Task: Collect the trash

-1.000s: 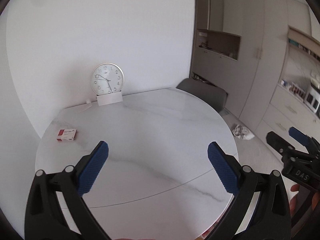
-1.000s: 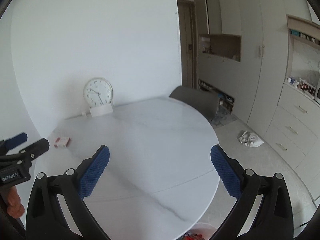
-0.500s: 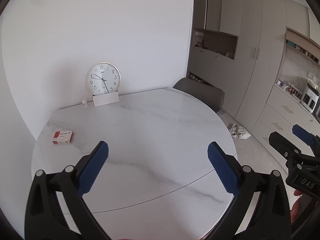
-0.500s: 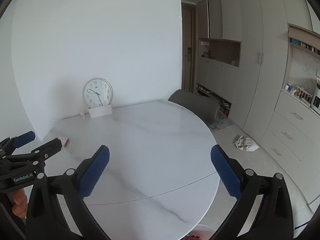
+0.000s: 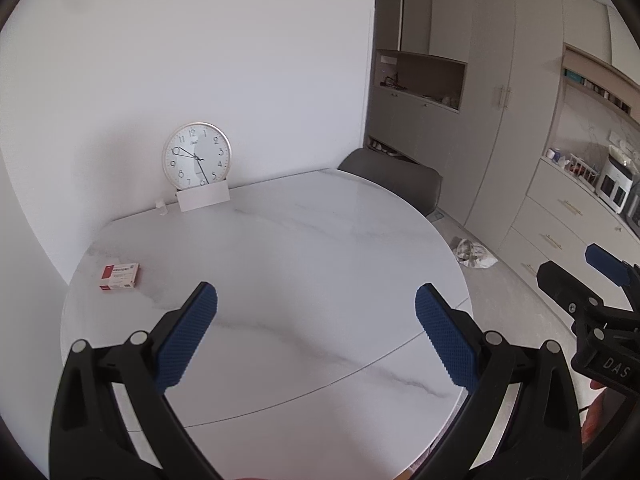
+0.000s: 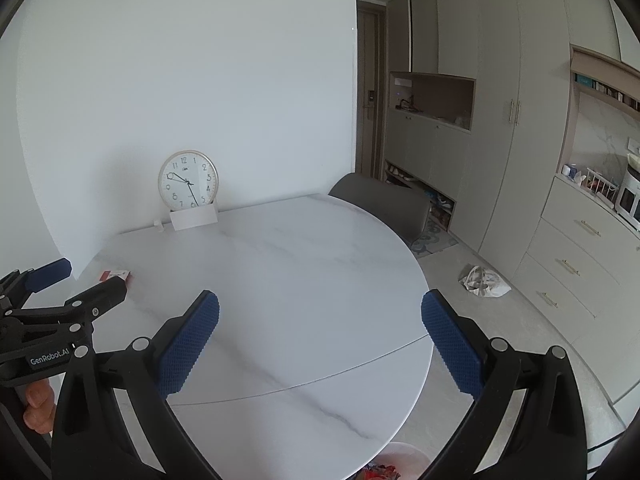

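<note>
A small red and white box lies at the left edge of the round white marble table; the right wrist view shows the box partly behind the other gripper. A crumpled white bag lies on the floor to the right of the table, the same bag seen near the drawers. My left gripper hangs open above the table's near half, holding nothing. My right gripper is open and empty too, above the table's near right part. A bin rim with coloured scraps peeks below the table edge.
A round wall clock leans on the wall at the table's back, behind a white card. A grey chair stands at the far right side. Tall cabinets and drawers line the right wall. A hand holds the left gripper.
Both grippers have risen and pulled back a little, so more of the table and room shows. Neither has shut or taken hold of anything.
</note>
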`<state>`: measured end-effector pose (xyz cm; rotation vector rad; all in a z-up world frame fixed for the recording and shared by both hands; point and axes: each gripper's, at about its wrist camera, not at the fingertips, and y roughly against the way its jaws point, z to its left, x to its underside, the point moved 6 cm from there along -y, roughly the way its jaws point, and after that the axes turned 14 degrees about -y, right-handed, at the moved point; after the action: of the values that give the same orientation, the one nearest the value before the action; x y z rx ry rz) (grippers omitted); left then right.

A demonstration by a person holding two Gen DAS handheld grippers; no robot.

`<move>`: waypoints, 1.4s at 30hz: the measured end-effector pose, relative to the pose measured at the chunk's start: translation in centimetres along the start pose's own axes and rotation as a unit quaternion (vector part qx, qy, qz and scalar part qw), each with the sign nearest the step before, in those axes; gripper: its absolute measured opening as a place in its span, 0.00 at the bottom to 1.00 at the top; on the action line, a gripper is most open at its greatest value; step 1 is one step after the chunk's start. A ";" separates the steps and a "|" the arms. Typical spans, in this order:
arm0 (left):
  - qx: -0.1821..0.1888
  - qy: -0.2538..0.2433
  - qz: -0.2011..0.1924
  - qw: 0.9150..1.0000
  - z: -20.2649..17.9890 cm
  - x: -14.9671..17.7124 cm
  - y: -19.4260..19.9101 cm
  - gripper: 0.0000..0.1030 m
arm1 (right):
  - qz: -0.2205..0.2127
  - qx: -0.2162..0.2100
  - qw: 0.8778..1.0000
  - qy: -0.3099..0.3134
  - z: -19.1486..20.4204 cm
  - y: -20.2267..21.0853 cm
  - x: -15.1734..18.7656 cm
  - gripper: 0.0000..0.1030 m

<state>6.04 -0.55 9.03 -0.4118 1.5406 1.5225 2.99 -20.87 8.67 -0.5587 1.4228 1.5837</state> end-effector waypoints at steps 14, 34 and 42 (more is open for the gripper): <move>0.006 -0.001 0.006 1.000 -0.1 0.2 -0.4 0.92 | 0.000 0.001 1.000 -0.004 -0.4 0.3 0.1 0.98; 0.003 -0.001 0.005 1.000 0.2 0.1 -0.5 0.92 | -0.002 0.000 1.000 -0.011 -0.8 0.4 0.1 0.98; 0.004 -0.001 0.006 1.000 0.9 0.1 -1.0 0.92 | 0.000 0.001 1.000 -0.014 -0.9 0.2 0.2 0.98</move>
<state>7.08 0.12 8.49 -0.3968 1.5489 1.5244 2.51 -21.66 8.36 -0.5323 1.4036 1.5836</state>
